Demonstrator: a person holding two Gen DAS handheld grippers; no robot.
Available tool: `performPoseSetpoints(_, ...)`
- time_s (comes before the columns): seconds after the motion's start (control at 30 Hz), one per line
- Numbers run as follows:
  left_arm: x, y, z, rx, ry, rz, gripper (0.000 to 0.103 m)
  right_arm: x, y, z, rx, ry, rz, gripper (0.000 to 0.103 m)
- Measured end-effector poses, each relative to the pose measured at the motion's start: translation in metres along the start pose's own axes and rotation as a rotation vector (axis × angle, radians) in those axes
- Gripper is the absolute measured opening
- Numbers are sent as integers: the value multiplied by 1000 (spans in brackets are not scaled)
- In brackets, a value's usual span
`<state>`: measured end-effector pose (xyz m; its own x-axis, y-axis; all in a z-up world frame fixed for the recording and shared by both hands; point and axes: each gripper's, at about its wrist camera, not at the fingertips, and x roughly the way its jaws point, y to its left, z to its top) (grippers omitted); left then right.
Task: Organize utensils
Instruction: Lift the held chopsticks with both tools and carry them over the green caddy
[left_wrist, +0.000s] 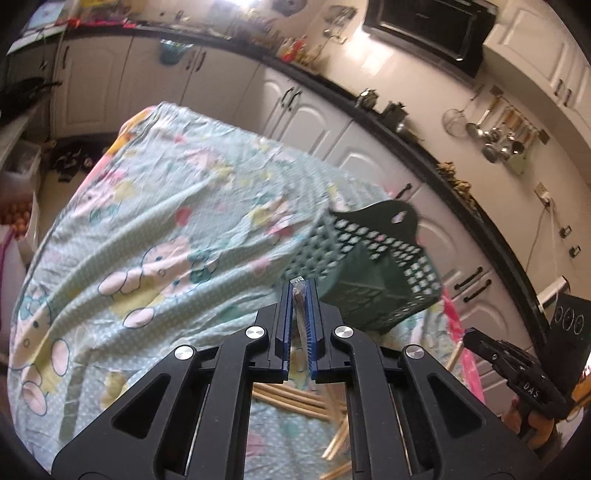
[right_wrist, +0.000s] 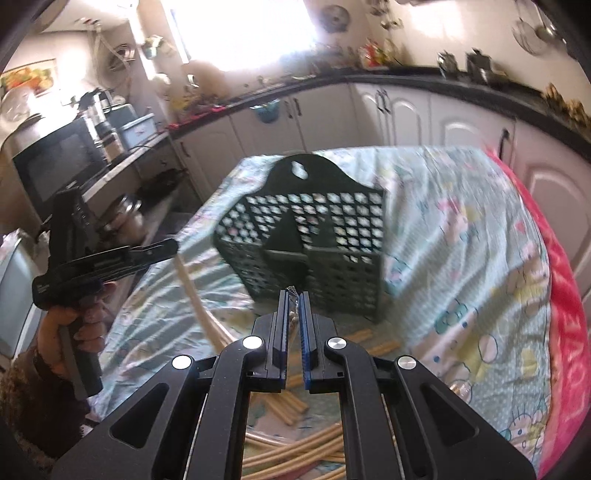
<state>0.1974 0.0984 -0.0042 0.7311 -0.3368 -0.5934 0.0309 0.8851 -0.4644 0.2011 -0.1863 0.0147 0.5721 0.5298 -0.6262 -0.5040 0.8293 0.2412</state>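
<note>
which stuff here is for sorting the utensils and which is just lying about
For the job:
- green basket
- wrapped chopsticks in the left gripper
- wrapped chopsticks in the right gripper
- loose chopsticks on the tablecloth

Lying about:
- microwave
- hanging ladles
- pink cloth

Only 2 bits of text legible. White letters "DAS" on the black body of the right gripper (left_wrist: 476, 338), seen at lower right of left wrist view. Big pale letters "LOVE", read sideways, on the pink-red cloth (right_wrist: 565, 314) along the right edge of the table in right wrist view; more lettering above it on same cloth is too blurred to read, and nothing else in either view is legible.
</note>
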Motion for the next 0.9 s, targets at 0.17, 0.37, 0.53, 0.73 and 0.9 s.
performPoseSetpoints(0.17,-22,-26,6,53,-43,-43,3,-13,25,10,-53,-21,39,5)
performPoseSetpoints(0.37,-43,-52,12,105,-70,-100,3,-25,46,20,-95,-40,74,4)
performPoseSetpoints(0.53,-58,-72,17,146,-92,-137,2,-38,58,28,-124,-67,86,4)
performPoseSetpoints(0.73,-74,-93,28,183,-138,-155,2,-62,63,48,-144,-138,81,4)
performPoseSetpoints(0.9,-85,-111,48,215,-187,-152,2,-80,61,69,-152,-202,64,4)
